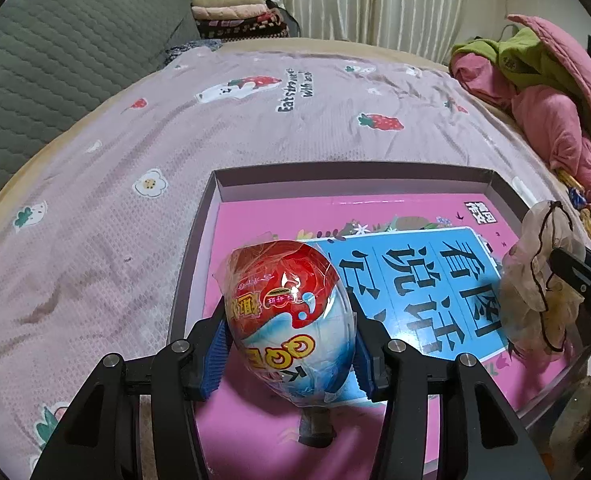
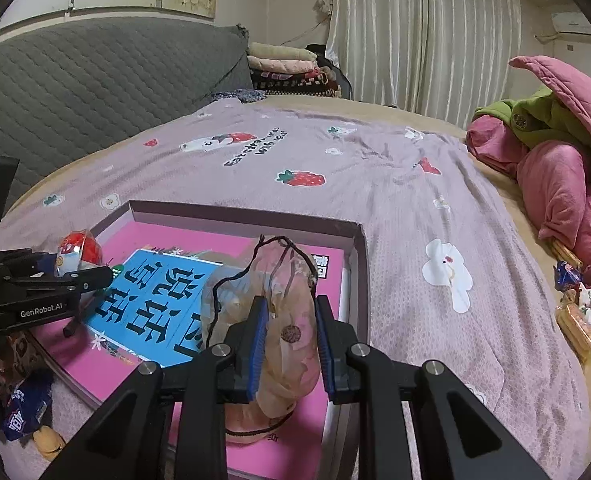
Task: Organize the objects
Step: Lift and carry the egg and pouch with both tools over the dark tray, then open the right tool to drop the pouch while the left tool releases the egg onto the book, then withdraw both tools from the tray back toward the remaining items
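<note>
Both my tongs were loaded over the open box.

My left gripper (image 1: 291, 354) was clamped on the egg-shaped toy (image 1: 291, 312), its blue pads pressing the two sides. The egg's long axis ran straight out along my fingers, red end pointing ahead and away from me, pale end back between the tongs, above the near left part of the shallow box (image 1: 199, 240) with its pink and blue printed floor. My right gripper (image 2: 289, 344) was squeezed together on the sheer drawstring pouch (image 2: 279, 320), which stood up between the pads, its dark cord looping above them, over the box's right side on the strawberry bedspread (image 2: 415, 200).
</note>
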### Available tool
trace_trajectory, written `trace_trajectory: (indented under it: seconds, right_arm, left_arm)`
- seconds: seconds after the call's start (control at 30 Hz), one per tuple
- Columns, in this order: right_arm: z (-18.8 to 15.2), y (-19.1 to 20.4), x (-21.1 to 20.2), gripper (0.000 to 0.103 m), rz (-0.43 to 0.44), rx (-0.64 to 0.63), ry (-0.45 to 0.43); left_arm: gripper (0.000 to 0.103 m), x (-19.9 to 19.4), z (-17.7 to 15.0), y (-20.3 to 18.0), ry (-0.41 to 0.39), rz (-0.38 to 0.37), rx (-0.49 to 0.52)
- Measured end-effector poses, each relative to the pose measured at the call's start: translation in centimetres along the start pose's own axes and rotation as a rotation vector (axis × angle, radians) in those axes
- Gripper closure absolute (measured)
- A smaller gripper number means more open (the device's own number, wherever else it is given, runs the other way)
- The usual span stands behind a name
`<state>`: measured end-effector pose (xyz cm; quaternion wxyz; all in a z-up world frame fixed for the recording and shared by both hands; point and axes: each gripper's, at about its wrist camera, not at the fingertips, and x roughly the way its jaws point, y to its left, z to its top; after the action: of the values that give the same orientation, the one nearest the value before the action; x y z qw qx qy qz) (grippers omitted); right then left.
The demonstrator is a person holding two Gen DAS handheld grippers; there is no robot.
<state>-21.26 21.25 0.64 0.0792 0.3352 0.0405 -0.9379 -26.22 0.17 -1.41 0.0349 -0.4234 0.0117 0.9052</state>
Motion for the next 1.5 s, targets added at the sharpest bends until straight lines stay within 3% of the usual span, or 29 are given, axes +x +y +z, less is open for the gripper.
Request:
trace_trajectory:
  seconds: [0.17,0.37,0.57,0.63,0.93,1.5]
  right_arm:
    - [0.0,0.0,-0.1,0.065,-0.012,-0.005,-0.002]
    - [0.2,-0.2,-0.5,0.058,-0.034,-0.007,-0.012]
    - [0.5,-0.6,-1.4,0.048,-0.041,0.0,-0.046]
    - [0.6,-0.6,-1.7,0.048,-0.038,-0.002,-0.058]
    - [0.9,-0.4,-2.8,0.047,-0.036,-0.009,-0.099]
    - [0.7,-0.1,-5.2,0.036,-0.007,-0.014,-0.163]
  left_arm:
    - [0.049,0.0,-0.1,-0.1,0.01,0.0,0.007]
    - [0.048,-0.3,-0.1,0.1,0.019,-0.003,0.001]
    - [0.037,-0.8,-0.2,0.5,0.021,-0.008,-0.004]
    - [0.033,-0.8,-0.2,0.6,0.024,-0.005,-0.005]
    - [0.033,-2.4,-0.5,0.7,-0.01,0.012,-0.006]
    - [0.033,-7.9,-2.4,0.6,-0.108,-0.024,-0.031]
